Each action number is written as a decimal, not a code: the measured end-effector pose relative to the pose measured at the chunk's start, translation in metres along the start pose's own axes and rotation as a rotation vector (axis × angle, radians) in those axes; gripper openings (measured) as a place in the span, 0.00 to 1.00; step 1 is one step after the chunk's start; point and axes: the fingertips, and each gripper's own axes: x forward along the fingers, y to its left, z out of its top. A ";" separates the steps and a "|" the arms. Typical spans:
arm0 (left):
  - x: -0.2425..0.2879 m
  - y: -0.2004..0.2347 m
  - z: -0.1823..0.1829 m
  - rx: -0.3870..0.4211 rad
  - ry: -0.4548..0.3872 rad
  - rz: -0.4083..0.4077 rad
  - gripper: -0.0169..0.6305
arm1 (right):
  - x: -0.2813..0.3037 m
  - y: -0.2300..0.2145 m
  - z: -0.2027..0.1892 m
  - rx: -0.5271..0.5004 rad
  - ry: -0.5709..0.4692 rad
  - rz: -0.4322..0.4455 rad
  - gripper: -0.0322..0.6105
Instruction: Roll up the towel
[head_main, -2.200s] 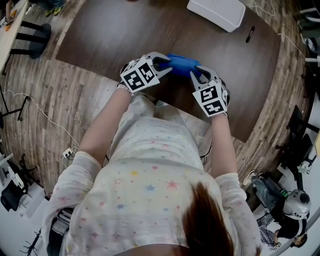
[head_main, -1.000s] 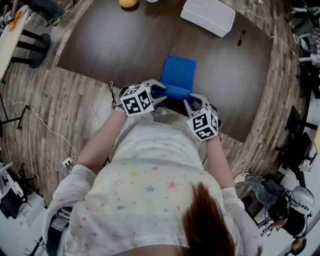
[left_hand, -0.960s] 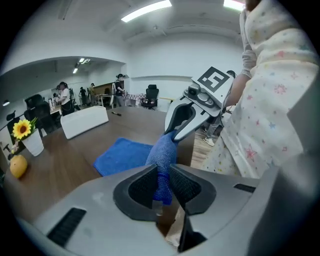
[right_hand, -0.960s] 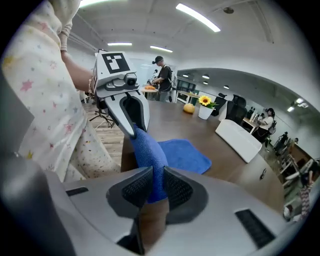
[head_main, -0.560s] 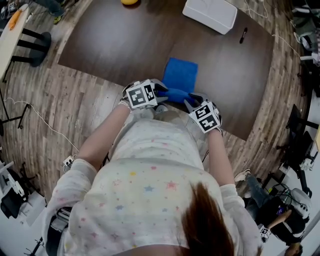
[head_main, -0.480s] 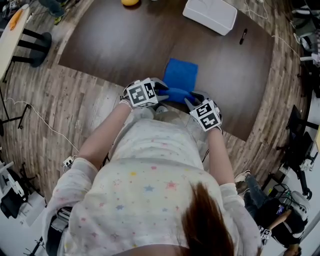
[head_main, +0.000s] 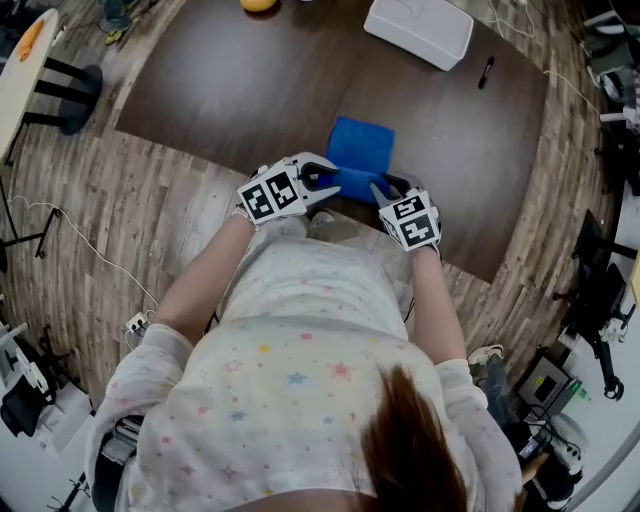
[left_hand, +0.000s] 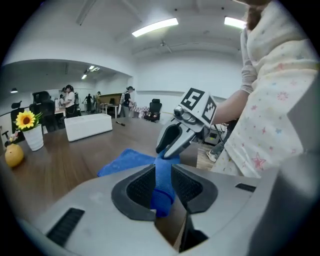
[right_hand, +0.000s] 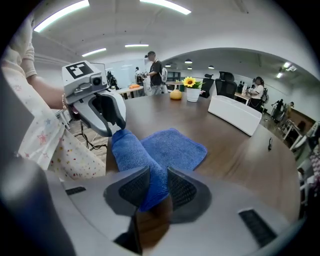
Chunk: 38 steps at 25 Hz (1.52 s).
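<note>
Left tool (left_hand: 162, 181) grips the left end of the rolled part of the blue terry-cloth towel (head_main: 362, 143), its jaws having just been easing apart, though the cloth fills the gap and touches both pads. That towel sits at the near edge of the dark brown wooden desk (head_main: 230, 85), its near part rolled into a tube and its far part lying flat. Right tool (right_hand: 152, 186) is clenched on the roll's right end.
</note>
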 end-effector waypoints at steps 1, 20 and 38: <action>0.001 -0.003 0.000 0.007 0.004 -0.007 0.18 | 0.001 -0.002 0.000 0.003 0.001 -0.003 0.21; 0.036 0.007 -0.041 0.099 0.170 -0.005 0.30 | 0.000 0.013 -0.013 -0.247 0.014 -0.026 0.29; 0.025 0.003 -0.031 -0.089 0.121 -0.048 0.20 | -0.021 0.022 -0.002 -0.243 -0.009 0.052 0.21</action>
